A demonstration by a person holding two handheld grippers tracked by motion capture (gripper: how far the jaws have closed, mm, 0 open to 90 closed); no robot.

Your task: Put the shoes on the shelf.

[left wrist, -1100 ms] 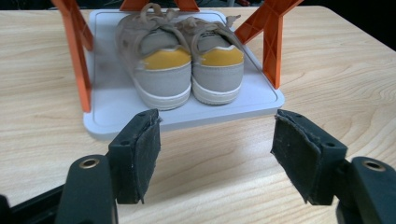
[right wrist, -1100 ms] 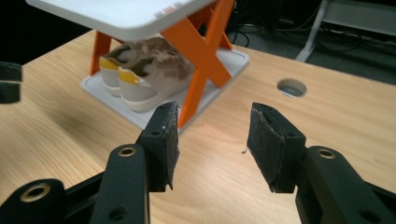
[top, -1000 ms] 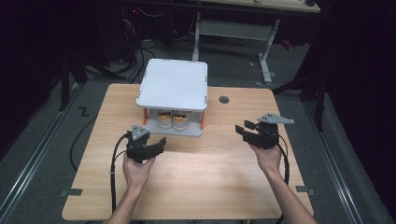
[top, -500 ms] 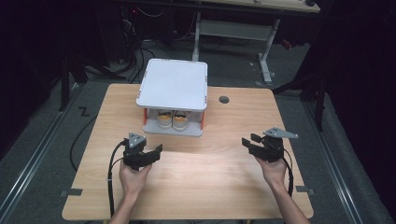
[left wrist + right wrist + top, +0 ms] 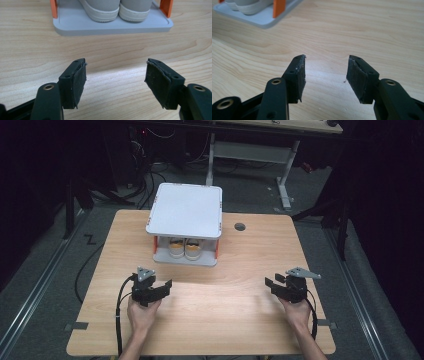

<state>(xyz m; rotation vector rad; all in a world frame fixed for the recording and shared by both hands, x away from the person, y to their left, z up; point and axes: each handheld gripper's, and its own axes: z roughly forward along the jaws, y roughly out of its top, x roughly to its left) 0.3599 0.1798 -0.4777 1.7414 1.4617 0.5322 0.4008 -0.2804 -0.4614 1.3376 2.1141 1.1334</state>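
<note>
Wooden surface, light grain, seen from the high view with dark floor around it. A small round hole sits in the surface toward the far right of centre.

Two-tier rack stands at far centre: white square top plate, grey base tray, orange corner posts between them. On the base tray, under the top plate, a pair of shoes stands side by side, pale uppers with white soles; in the left gripper view they rest just inside the near rim of the tray.

Person's forearms enter from the near edge, one each side, well apart. Left hand lies low over the near-left part of the surface, wrist straight, knuckles up, pointing toward the rack. Right hand is at near right, likewise low and level, angled slightly inward toward the left.

Left gripper: grey three-cornered plate on top, cable trailing back along the forearm. It is aimed at the rack, near it but apart from it. In its own view the left gripper shows jaws standing wide, nothing between the pads, bare wood below.

Right gripper: well apart from the rack, which lies to its far left. In its own view the right gripper shows jaws that have just been opening, now wide, with nothing between them; one corner of the tray and an orange post appear at the far left.
</note>
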